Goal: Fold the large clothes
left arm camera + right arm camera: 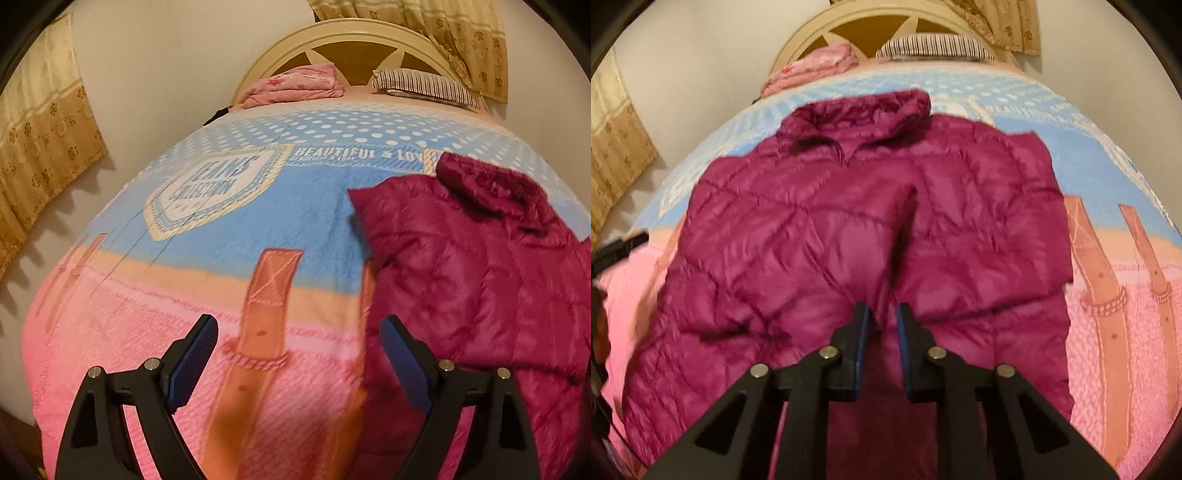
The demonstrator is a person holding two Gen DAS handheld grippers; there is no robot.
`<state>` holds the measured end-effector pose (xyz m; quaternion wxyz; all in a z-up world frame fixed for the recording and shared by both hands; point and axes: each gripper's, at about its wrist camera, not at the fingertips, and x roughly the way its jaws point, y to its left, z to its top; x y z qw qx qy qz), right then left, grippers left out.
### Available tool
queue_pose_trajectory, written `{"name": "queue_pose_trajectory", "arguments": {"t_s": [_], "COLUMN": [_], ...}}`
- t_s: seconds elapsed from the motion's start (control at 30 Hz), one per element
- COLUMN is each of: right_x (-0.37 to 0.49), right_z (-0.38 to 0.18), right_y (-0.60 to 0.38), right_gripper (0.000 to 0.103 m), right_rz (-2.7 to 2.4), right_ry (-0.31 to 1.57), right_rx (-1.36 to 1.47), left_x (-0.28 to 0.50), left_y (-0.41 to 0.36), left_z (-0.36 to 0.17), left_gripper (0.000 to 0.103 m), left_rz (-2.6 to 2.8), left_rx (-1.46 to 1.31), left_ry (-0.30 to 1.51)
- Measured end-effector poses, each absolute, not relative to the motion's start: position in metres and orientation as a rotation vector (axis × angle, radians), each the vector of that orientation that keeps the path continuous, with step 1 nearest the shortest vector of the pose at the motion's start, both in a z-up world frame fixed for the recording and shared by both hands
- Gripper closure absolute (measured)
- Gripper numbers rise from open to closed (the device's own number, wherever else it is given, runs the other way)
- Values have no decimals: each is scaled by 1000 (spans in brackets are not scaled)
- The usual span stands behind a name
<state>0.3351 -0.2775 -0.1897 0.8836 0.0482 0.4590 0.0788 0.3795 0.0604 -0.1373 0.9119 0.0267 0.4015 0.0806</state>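
A magenta quilted puffer jacket [849, 229] lies on the bed, collar toward the headboard, both sleeves folded in over its body. In the left wrist view the jacket [480, 266] lies on the right. My left gripper [298, 332] is wide open and empty above the blanket, just left of the jacket's edge. My right gripper [882, 314] hovers over the jacket's lower middle, near the gap between the folded sleeves. Its jaws stand a narrow gap apart with nothing held between them.
A pink and blue printed blanket [229, 229] covers the bed. A folded pink cloth [295, 86] and a striped pillow [424, 86] lie by the cream headboard [347, 40]. Curtains [40, 147] hang on the left wall. The bed's left edge drops off beside the wall.
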Motion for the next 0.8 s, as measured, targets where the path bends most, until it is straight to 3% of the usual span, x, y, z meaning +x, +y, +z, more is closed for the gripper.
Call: {"name": "queue_pose_trajectory", "arguments": {"t_s": [0.13, 0.2, 0.27, 0.3, 0.4, 0.47, 0.8], "right_x": [326, 323, 322, 320, 332, 348, 398], "right_z": [-188, -175, -160, -146, -123, -121, -189], "right_y": [-284, -292, -297, -299, -284, -267, -231], "right_gripper": [85, 78, 27, 24, 30, 42, 48], "right_rz": [131, 102, 84, 82, 82, 110, 115], "right_ry": [968, 929, 890, 844, 788, 777, 855], "right_rx": [59, 88, 120, 143, 115, 105, 71], "left_x": [394, 406, 418, 427, 444, 452, 461], "left_y": [35, 22, 13, 7, -5, -12, -20], "left_z": [-126, -122, -121, -122, -135, -148, -201], "left_gripper": [13, 13, 13, 13, 13, 13, 11], "left_rz": [101, 71, 75, 57, 40, 20, -8], "left_rx": [43, 41, 46, 37, 33, 23, 10], "left_ry": [798, 781, 773, 770, 782, 814, 875]}}
